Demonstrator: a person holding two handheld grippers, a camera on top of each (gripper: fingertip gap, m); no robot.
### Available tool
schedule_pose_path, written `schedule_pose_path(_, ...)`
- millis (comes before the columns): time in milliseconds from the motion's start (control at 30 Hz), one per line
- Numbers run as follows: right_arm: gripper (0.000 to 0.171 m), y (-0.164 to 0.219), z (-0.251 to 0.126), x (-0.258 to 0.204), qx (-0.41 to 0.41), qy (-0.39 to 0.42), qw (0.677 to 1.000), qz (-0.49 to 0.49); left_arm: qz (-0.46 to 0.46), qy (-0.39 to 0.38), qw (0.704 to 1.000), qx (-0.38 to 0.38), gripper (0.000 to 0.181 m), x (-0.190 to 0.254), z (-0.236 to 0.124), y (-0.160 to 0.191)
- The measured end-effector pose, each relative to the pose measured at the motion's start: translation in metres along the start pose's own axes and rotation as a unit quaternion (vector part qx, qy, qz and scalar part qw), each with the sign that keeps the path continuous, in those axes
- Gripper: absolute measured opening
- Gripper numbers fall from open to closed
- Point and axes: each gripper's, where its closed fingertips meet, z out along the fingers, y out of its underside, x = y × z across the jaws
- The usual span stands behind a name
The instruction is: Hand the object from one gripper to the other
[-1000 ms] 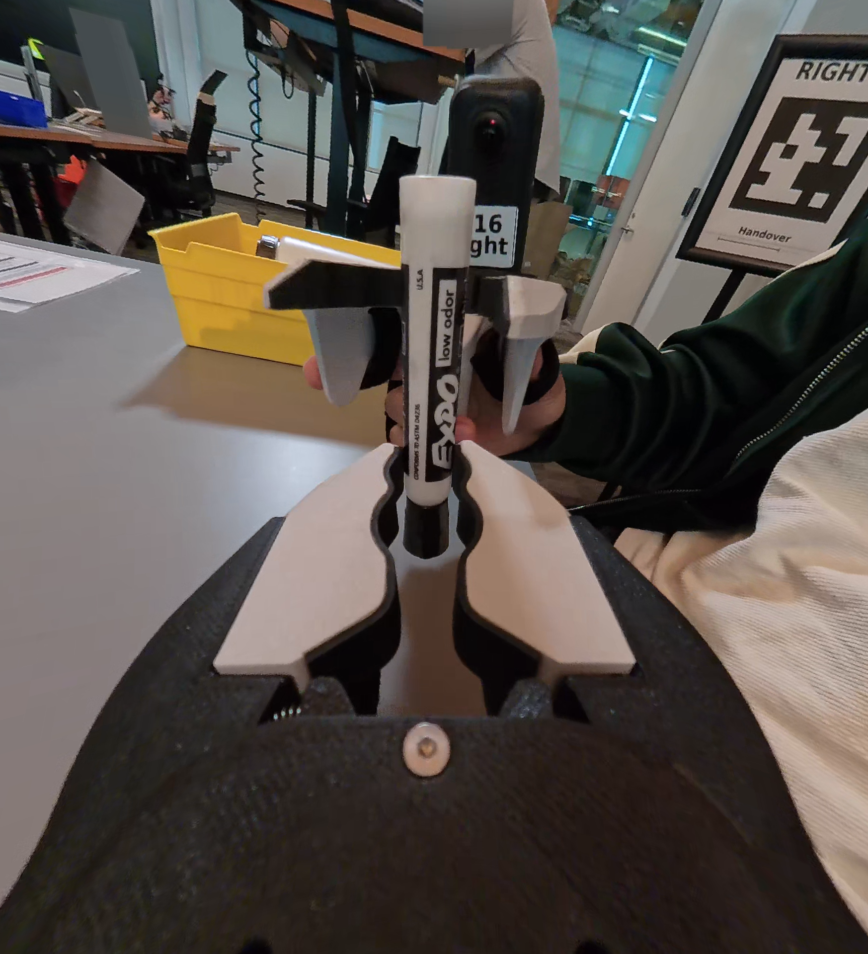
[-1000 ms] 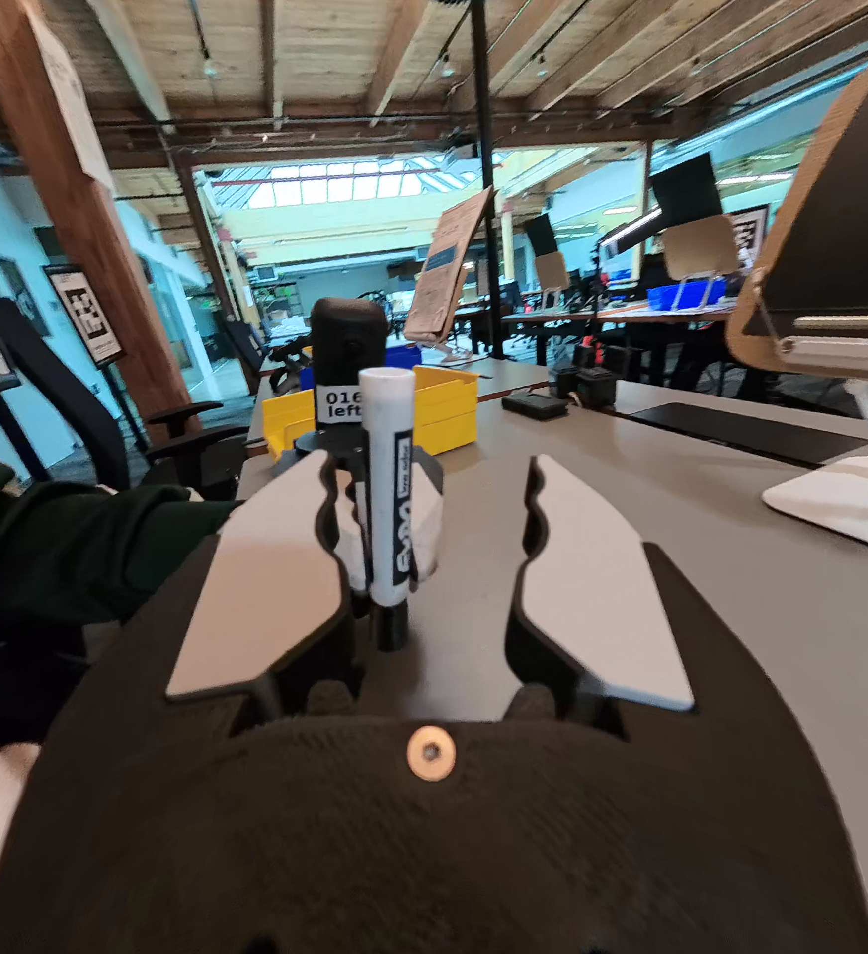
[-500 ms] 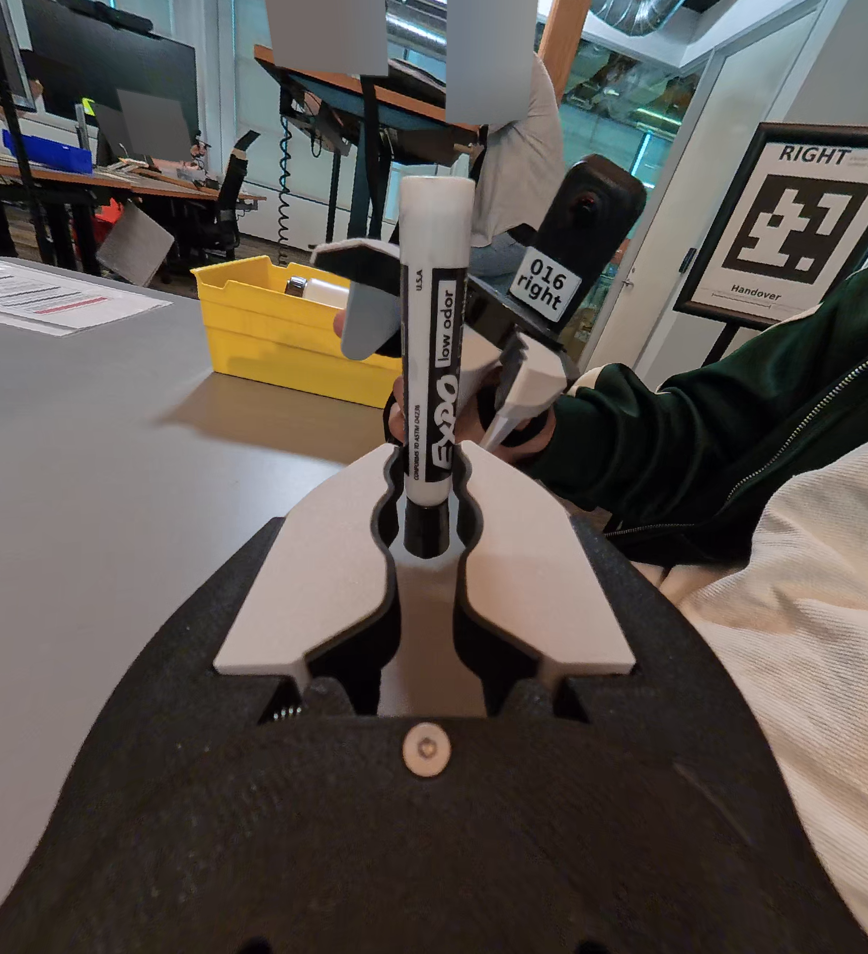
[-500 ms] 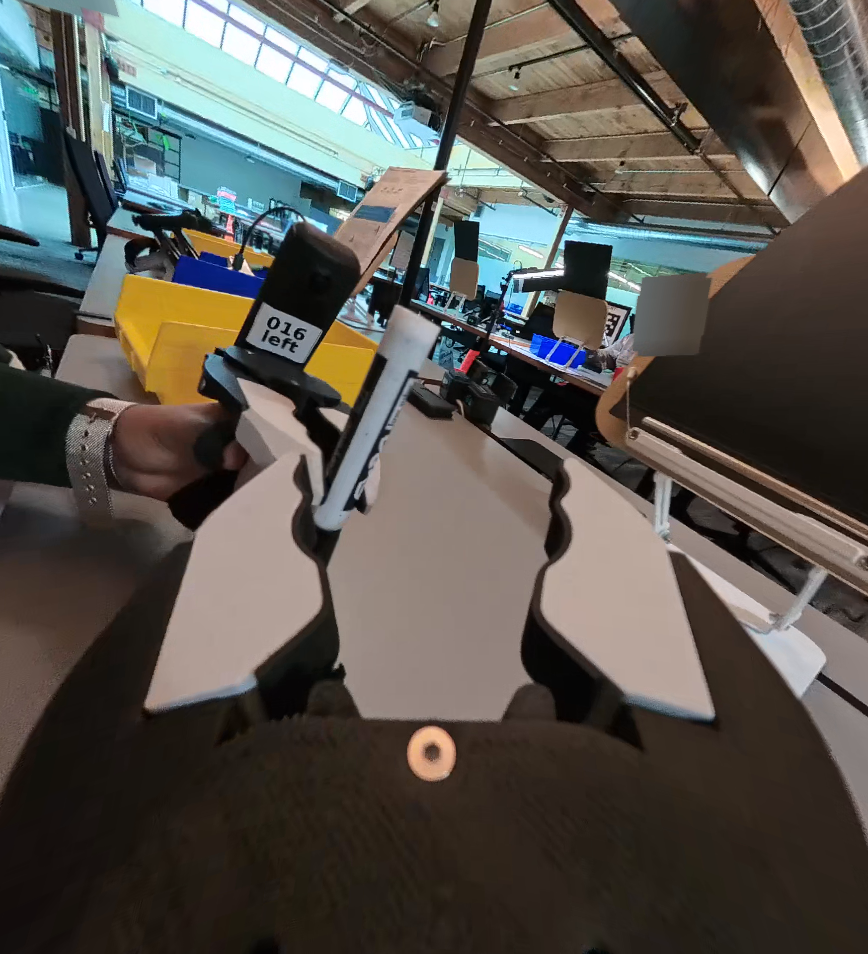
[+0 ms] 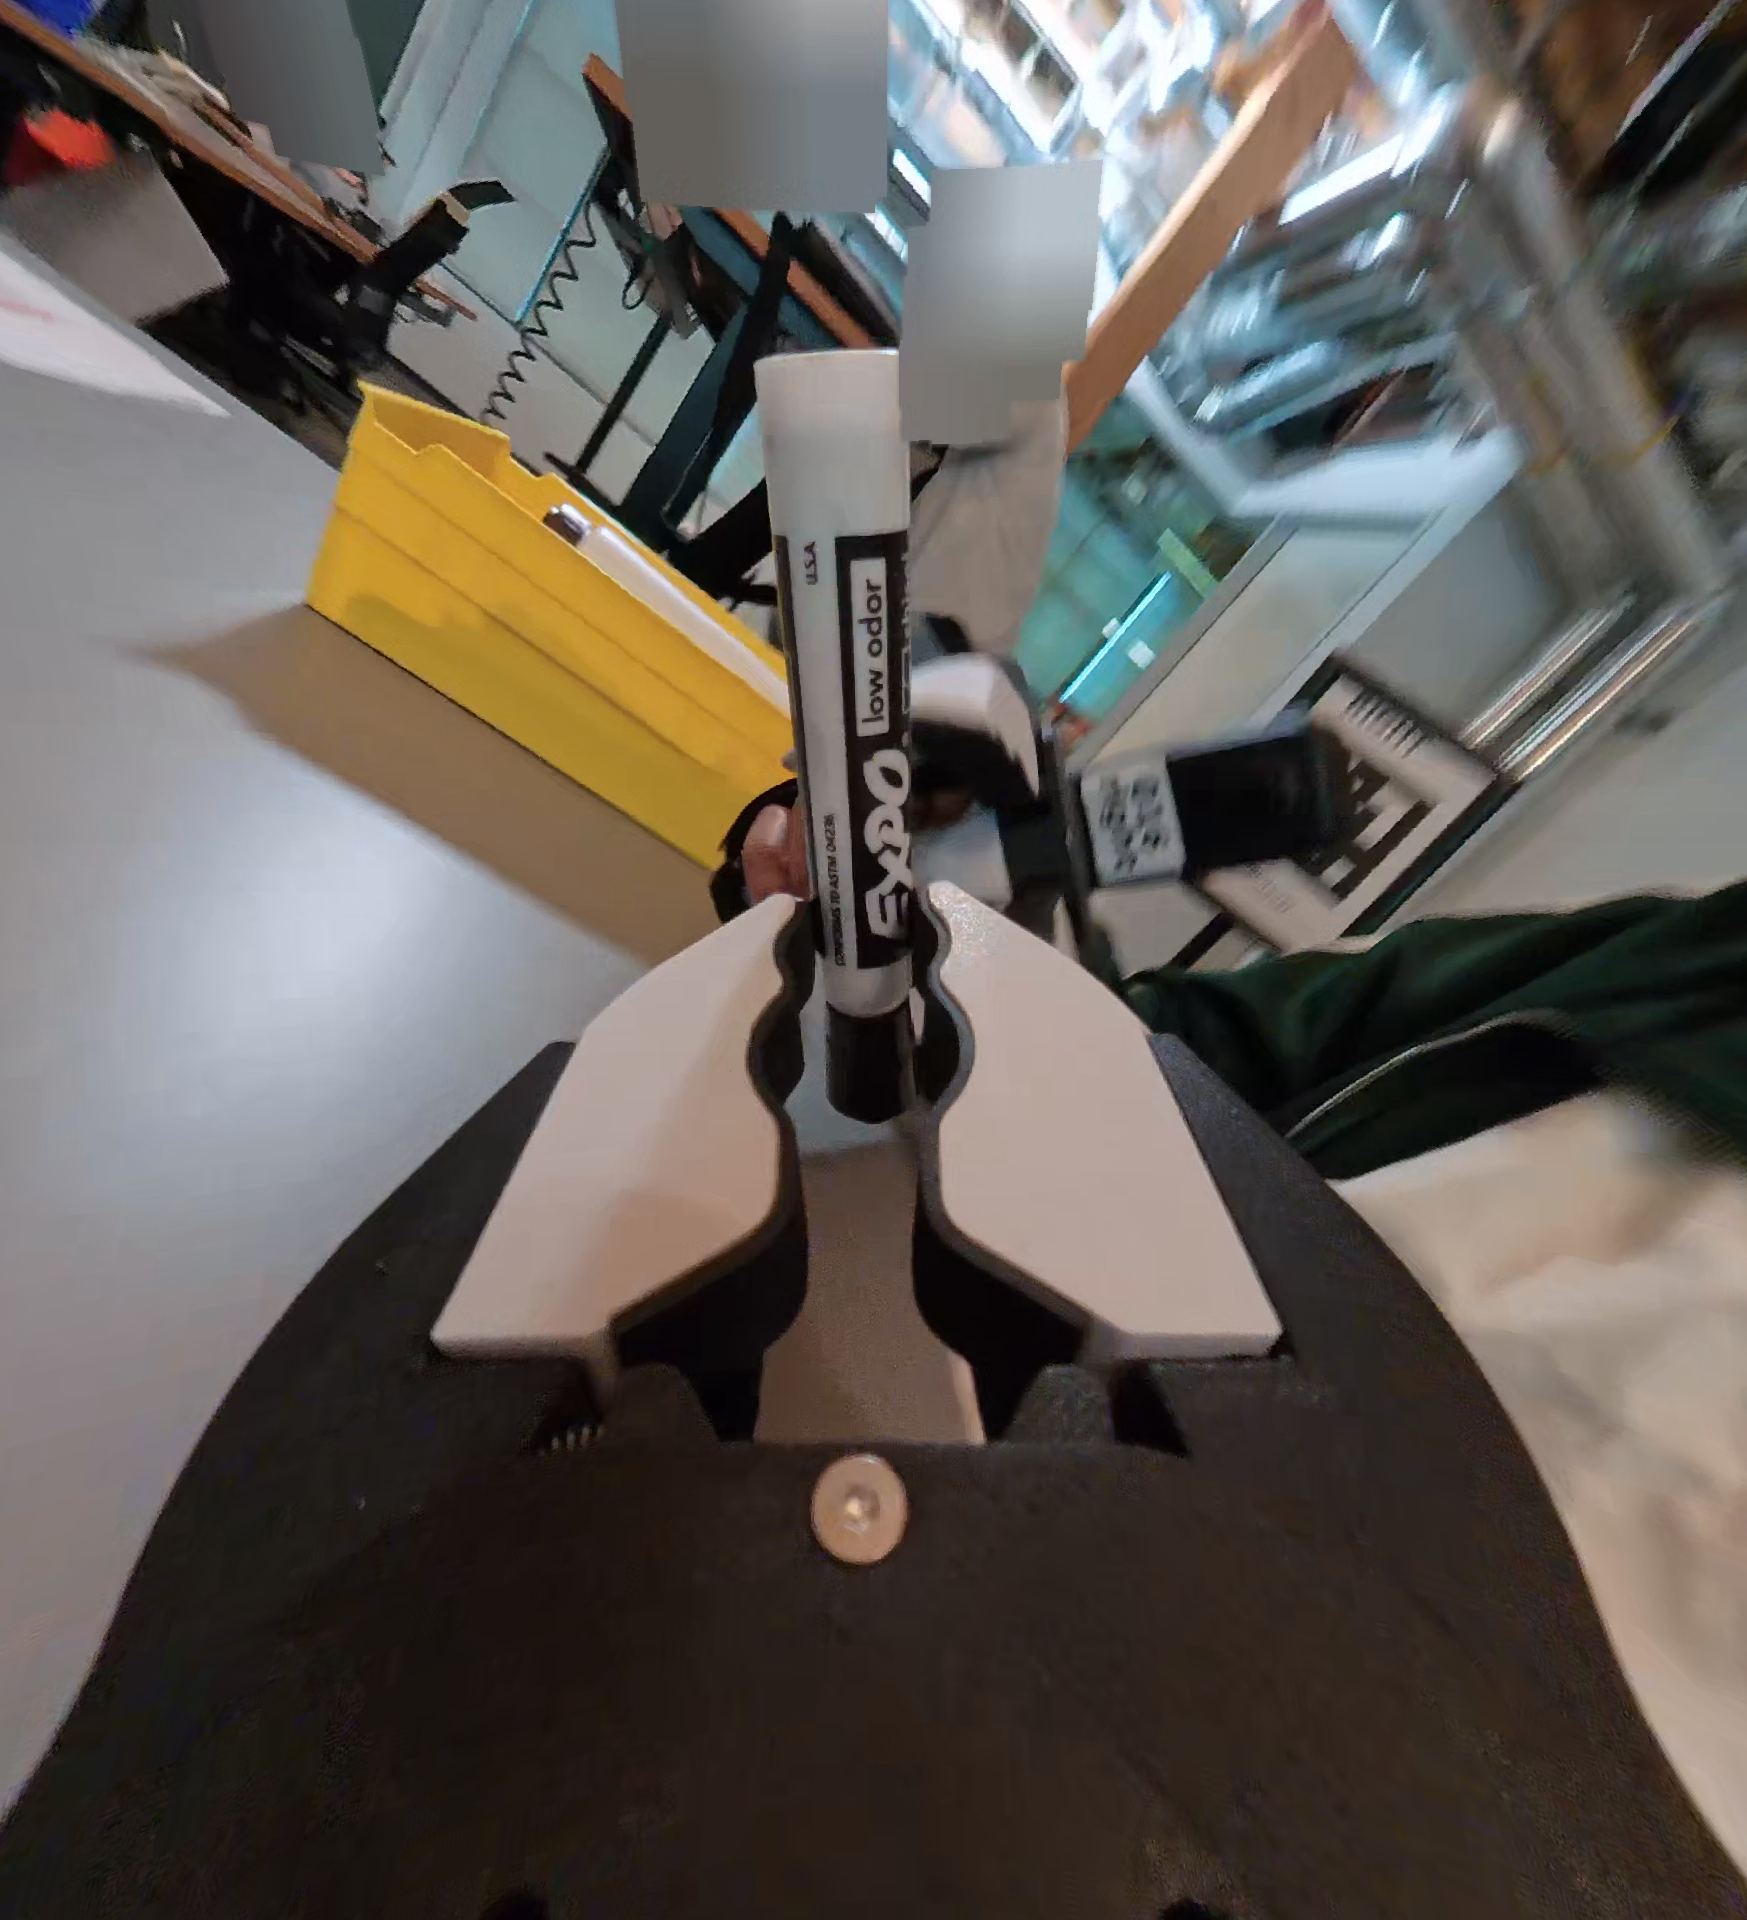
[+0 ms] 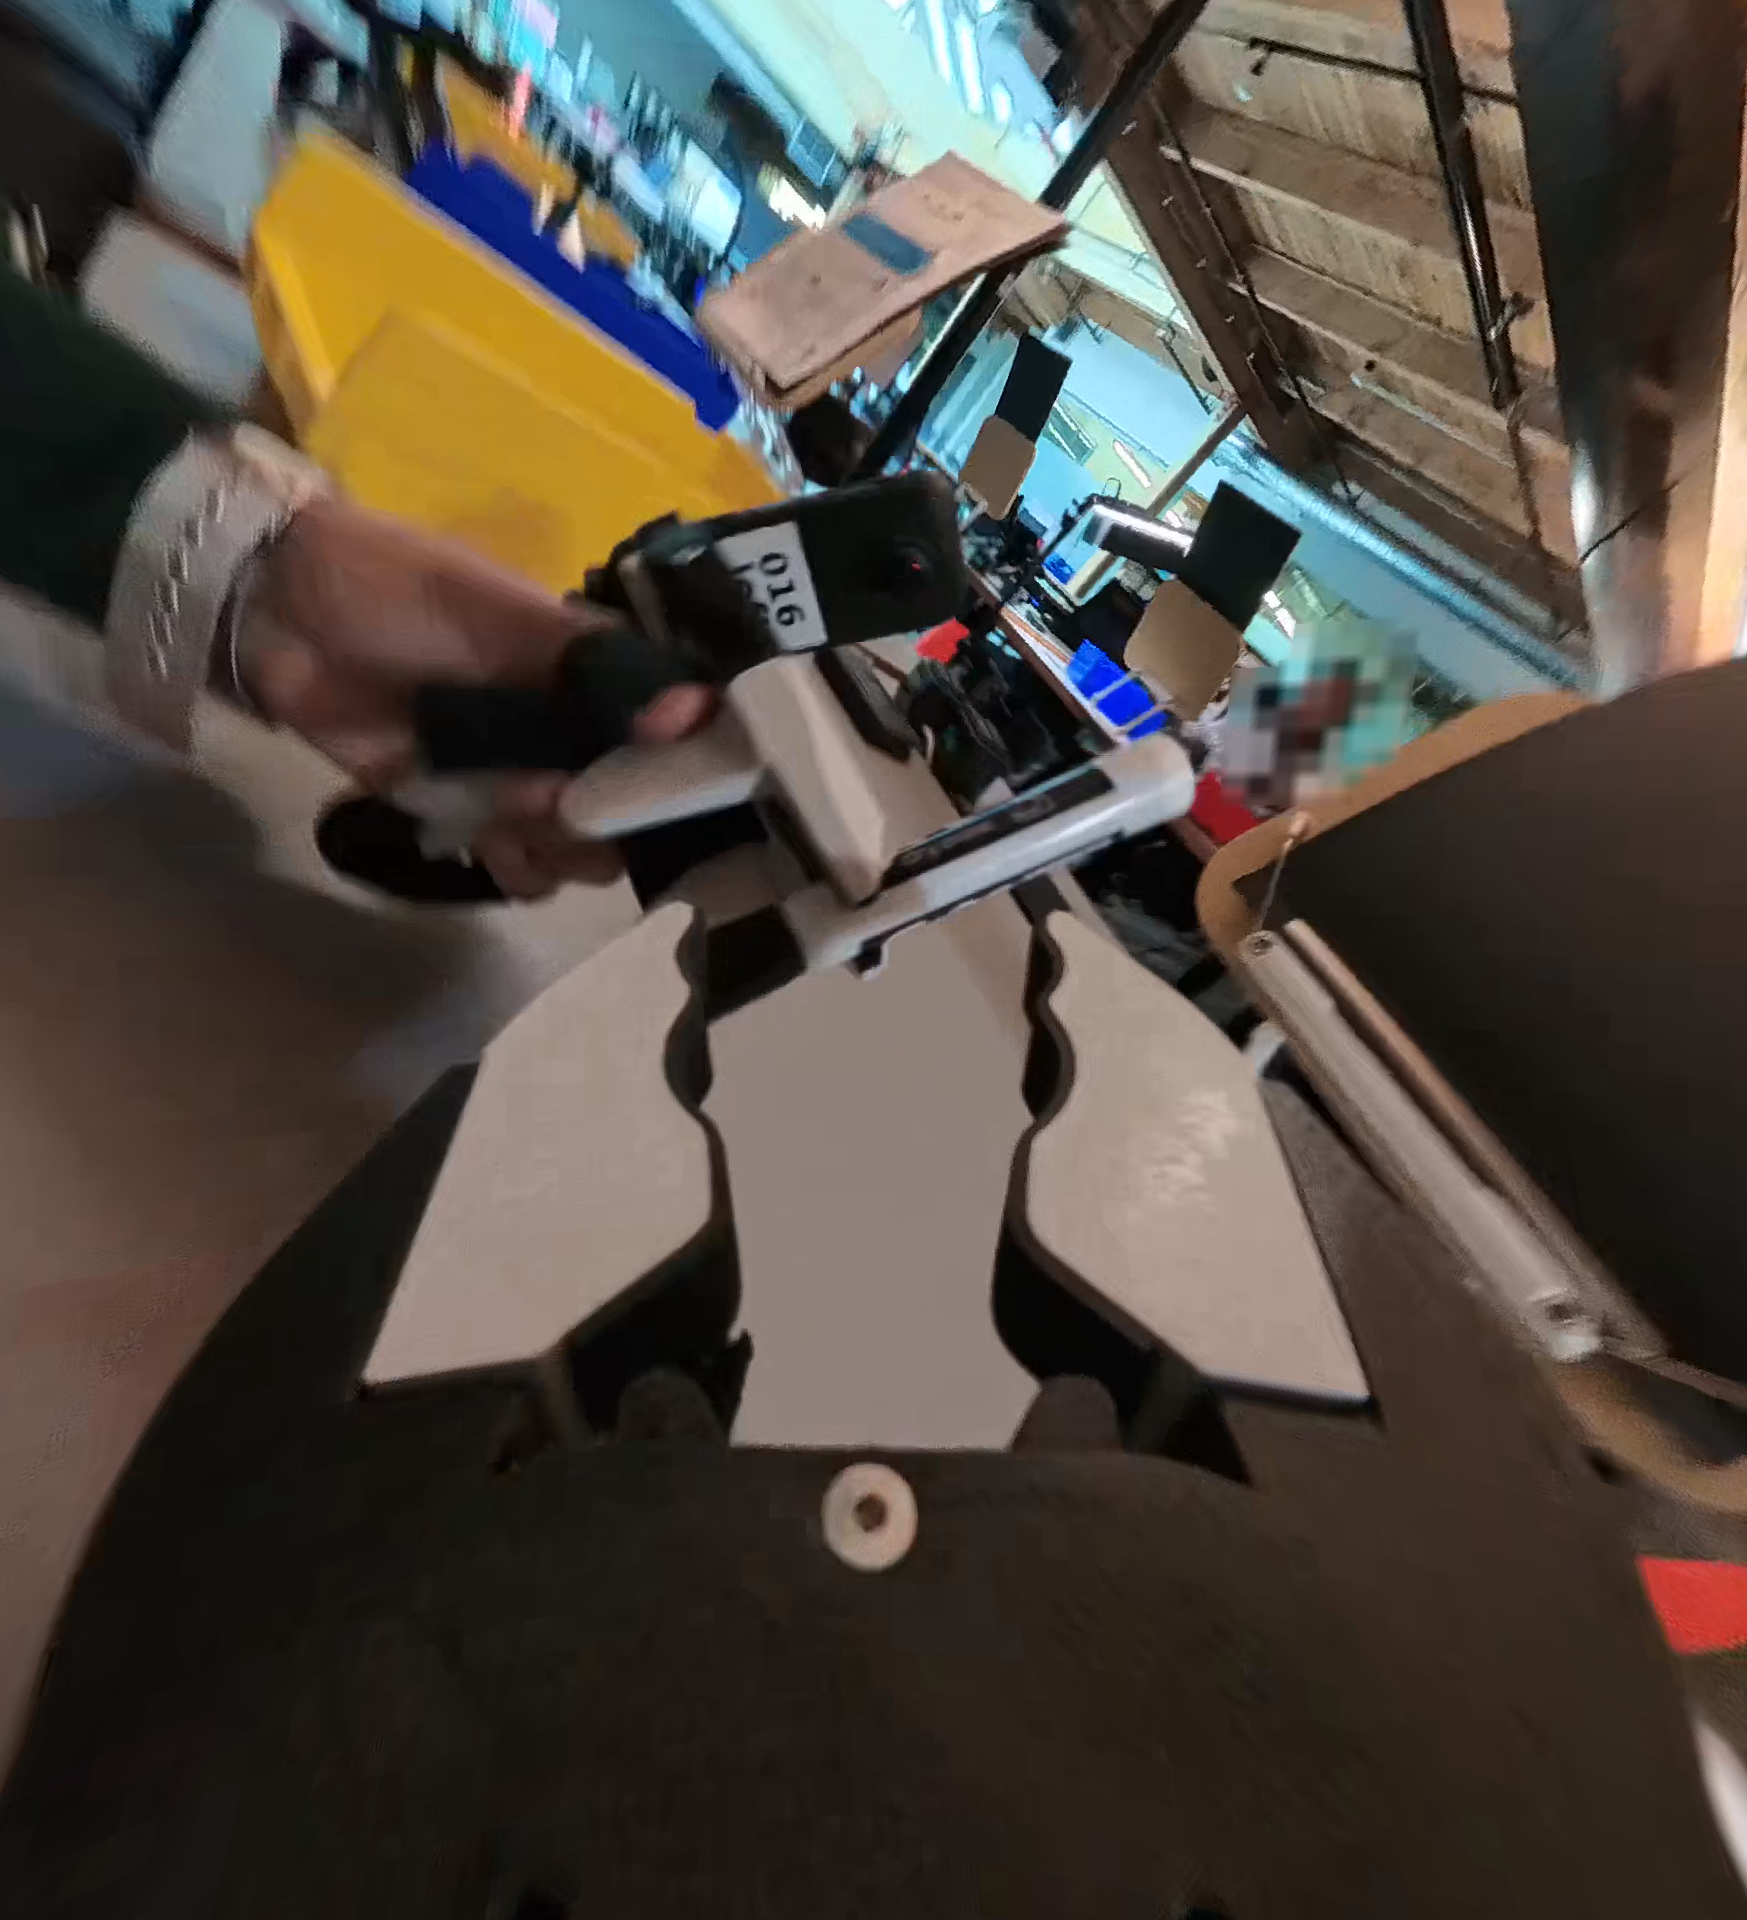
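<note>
Nearest: left gripper (image 5: 864,925), clamped on lower barrel of dry-erase marker (image 5: 841,665), cap end below the fingers. Right gripper (image 6: 864,940), spread wide, empty, marker (image 6: 1004,842) lying crosswise just beyond its tips. Beyond: yellow bin (image 5: 495,613) on grey table (image 5: 121,831). Handover judged unfinished: receiving grasp and release both outstanding.

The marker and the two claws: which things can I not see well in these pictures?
- Marker tip, left wrist view: hidden between the left claw fingers.
- Right claw, left wrist view: mostly behind the marker, blurred.
- Yellow bin contents, left wrist view: one white item shows, the rest behind the wall.
- Background, right wrist view: motion blur.
</note>
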Motion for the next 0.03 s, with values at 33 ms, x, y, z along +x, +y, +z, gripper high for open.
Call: schedule_pose_path(33,0.052,0.0009,-0.0001,-0.0038,-0.015,0.003,0.998,-0.053,-0.041,0.014,0.999,0.013,0.017,0.0001,-0.0019,-0.0033)
